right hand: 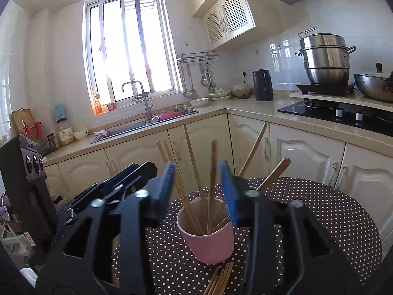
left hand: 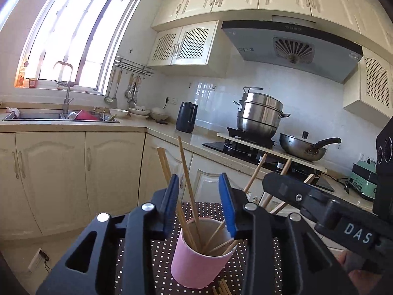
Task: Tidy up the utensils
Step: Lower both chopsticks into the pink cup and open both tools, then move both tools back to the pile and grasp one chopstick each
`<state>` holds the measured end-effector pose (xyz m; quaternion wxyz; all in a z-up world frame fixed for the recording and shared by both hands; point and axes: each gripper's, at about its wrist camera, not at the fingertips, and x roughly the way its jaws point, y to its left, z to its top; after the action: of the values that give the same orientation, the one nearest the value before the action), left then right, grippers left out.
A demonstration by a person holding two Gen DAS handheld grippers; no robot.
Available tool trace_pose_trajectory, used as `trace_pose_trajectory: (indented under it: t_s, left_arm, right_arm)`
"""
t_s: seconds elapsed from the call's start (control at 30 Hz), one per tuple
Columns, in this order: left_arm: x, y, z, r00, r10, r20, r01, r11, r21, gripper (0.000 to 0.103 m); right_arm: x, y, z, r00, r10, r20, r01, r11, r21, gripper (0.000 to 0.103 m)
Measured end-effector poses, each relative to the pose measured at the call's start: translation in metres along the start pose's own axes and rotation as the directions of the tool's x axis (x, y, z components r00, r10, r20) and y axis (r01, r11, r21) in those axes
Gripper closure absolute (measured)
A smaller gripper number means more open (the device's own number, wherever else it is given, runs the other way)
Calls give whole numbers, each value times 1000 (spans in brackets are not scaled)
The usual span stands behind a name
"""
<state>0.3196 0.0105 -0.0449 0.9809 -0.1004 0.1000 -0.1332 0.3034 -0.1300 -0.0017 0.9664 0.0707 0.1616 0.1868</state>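
Though wide apart, both claws (left hand: pixel 201 196) (right hand: pixel 199 186) empty

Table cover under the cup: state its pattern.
Dark brown table cover with small white polka dots, clearest in the right wrist view.

Home kitchen: sink (right hand: pixel 137 127) w/ faucet, gas hob (right hand: pixel 339 113), steamer pot (right hand: pixel 324 59), cream cabinets (right hand: pixel 137 157), prob. range hood overhead.

A pink paper cup (right hand: pixel 208 236) stands upright on the polka-dot surface, its mouth open. Several wooden chopsticks (right hand: pixel 194 172) stand in it, fanned out and leaning against the rim at different angles. A few more loose chopsticks (right hand: pixel 221 280) lie flat just beside the cup's base.
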Motion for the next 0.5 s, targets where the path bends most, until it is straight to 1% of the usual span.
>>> trace_pose_trajectory:
  t_s: [0.07,0.2,0.33,0.4,0.5]
  left_arm:
    - [-9,-1,3,1000,4,5,-5,1000,5,65]
    - [-30,-5,5,1000,12,12,-12,999,32,63]
    - [-45,-11,6,1000,18,-6,-18,999,49,61]
    - [-50,-16,4,999,16,-32,-14,998,61,60]
    - [-55,-22,-3,995,6,-103,2,997,80,60]
  right_arm:
    - [-9,2,1,1000,-2,7,2,1000,-1,52]
    - [-25,5,2,1000,-14,6,14,1000,-2,52]
    - [-43,6,0,1000,-30,3,30,1000,-1,52]
    - [-52,5,-2,999,-38,-2,38,999,-5,52]
    - [-63,2,-8,998,-41,-37,42,999,6,52]
